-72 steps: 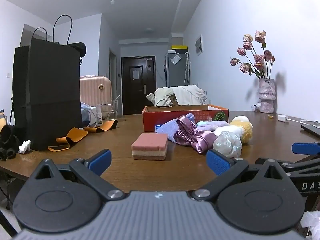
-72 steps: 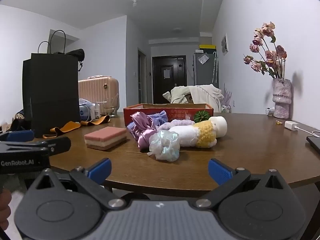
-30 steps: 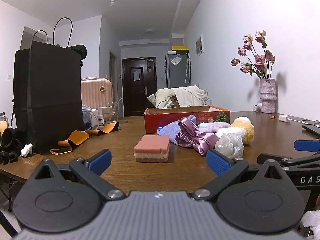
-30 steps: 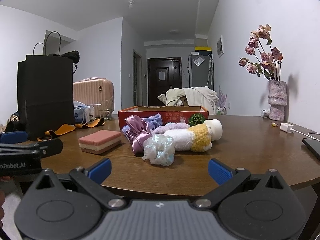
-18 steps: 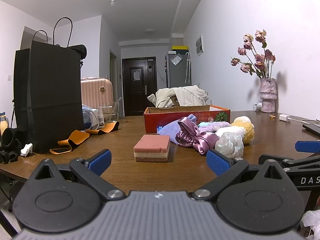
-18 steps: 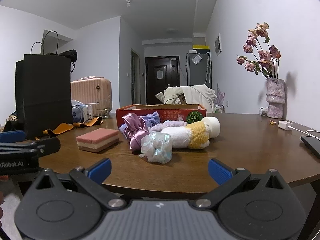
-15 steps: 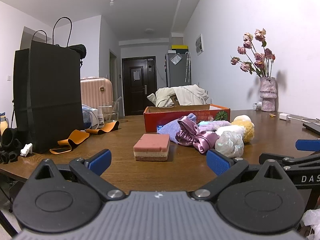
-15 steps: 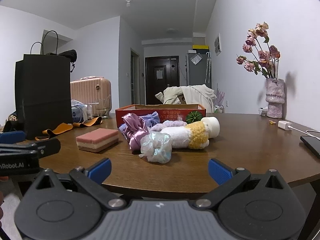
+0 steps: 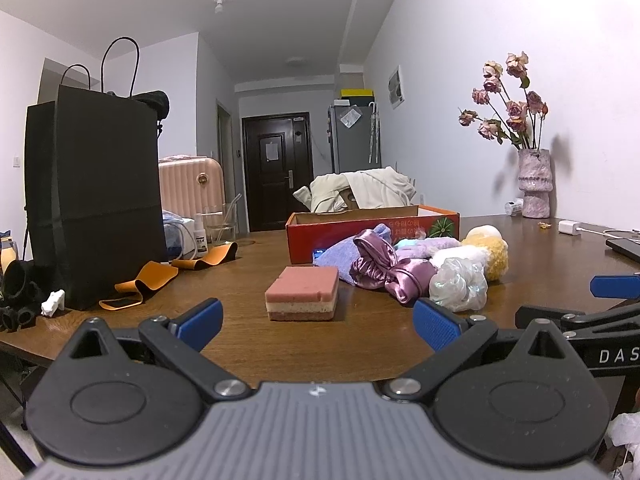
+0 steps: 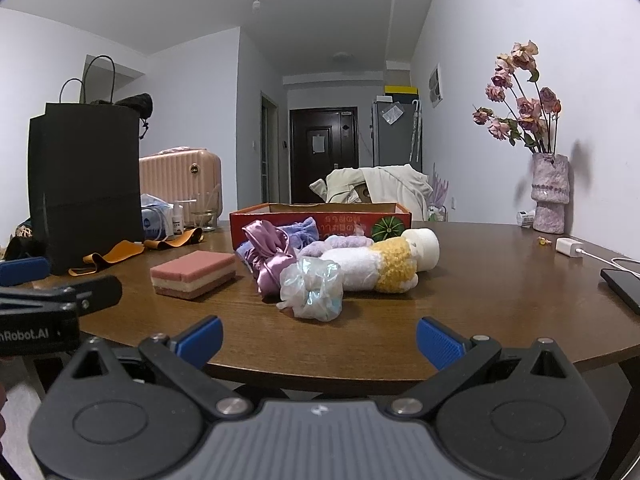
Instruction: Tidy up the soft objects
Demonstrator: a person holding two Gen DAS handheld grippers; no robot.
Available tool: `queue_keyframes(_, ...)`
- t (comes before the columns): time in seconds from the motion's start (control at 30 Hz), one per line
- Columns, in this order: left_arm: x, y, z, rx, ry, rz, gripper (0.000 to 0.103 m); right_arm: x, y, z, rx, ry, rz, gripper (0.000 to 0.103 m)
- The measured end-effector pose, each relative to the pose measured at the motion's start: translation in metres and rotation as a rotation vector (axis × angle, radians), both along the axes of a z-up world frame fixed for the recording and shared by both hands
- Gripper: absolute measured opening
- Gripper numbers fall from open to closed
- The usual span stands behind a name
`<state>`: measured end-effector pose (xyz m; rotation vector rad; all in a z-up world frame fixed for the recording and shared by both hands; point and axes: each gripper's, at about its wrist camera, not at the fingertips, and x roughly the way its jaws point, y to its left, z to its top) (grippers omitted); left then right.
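A pink layered sponge [image 9: 302,298] [image 10: 194,274] lies on the brown table [image 9: 248,344], straight ahead of my open left gripper [image 9: 318,325]. To its right is a heap of soft things: a purple satin scrunchie [image 9: 382,270] [image 10: 270,258], an iridescent scrunchie [image 9: 460,284] [image 10: 312,288], a white and yellow plush roll [image 10: 384,266] and a lilac cloth [image 9: 340,254]. Behind them stands a red cardboard box [image 9: 372,224] [image 10: 320,218]. My right gripper [image 10: 319,343] is open near the table's front edge, empty, facing the iridescent scrunchie.
A tall black paper bag [image 9: 96,196] and orange straps [image 9: 140,284] stand at the left. A vase of dried roses [image 10: 550,192], a white charger [image 10: 570,247] and a phone [image 10: 624,286] occupy the right side. A pink suitcase [image 10: 182,180] is behind the table.
Both grippers have drifted only slightly; the right one edged a little closer to the soft heap. Both stay open and empty, and nothing on the table has moved.
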<state>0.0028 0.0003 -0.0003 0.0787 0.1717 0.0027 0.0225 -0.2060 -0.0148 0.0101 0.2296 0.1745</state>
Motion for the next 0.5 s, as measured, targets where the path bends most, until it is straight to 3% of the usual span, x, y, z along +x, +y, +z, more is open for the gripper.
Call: queue_keyframes(0.5,0.0024,-0.0009,-0.0025,0.004,0.015,0.009,0.103,-0.0003,0.0012,-0.0018,-0.004,0.003,0.000,0.103)
